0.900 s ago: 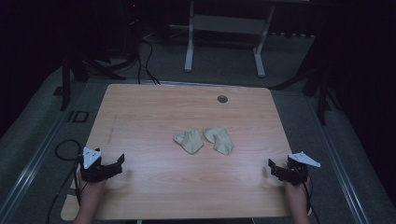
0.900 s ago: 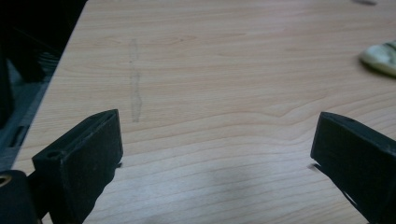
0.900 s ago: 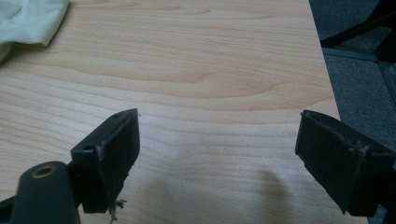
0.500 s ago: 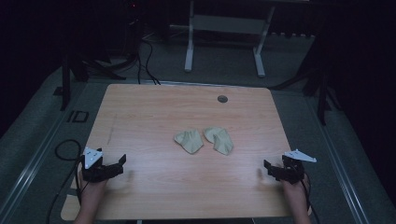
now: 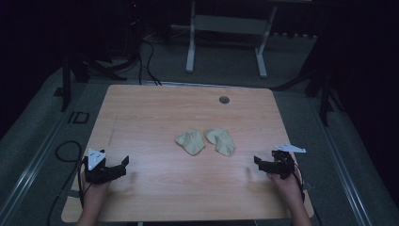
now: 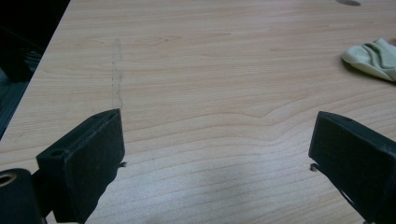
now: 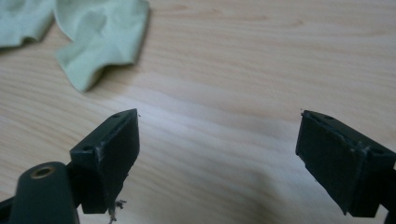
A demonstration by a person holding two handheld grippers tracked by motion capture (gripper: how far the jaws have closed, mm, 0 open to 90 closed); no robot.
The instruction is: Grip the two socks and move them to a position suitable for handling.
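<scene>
Two crumpled pale cloth pieces lie side by side at the middle of the wooden table point(image 5: 155, 108): the left cloth point(image 5: 191, 141) and the right cloth point(image 5: 221, 141). My left gripper point(image 5: 123, 165) hovers low over the front left of the table, open and holding nothing. In the left gripper view the left gripper point(image 6: 219, 116) points across bare wood, with the left cloth point(image 6: 373, 56) far off at the right. My right gripper point(image 5: 259, 165) is at the front right, open and holding nothing. In the right gripper view the right gripper point(image 7: 218, 114) faces the right cloth point(image 7: 102, 32), a short way ahead at the upper left.
A round cable hole point(image 5: 224, 100) sits near the table's far edge. Beyond the table stands a white desk frame point(image 5: 190, 47), and cables point(image 5: 146, 52) lie on the dark floor. A faint pencil line point(image 6: 116, 74) runs along the wood at the left.
My right gripper has moved left, in from the table's right edge toward the cloths. The left gripper has shifted only slightly. The cloths have not moved.
</scene>
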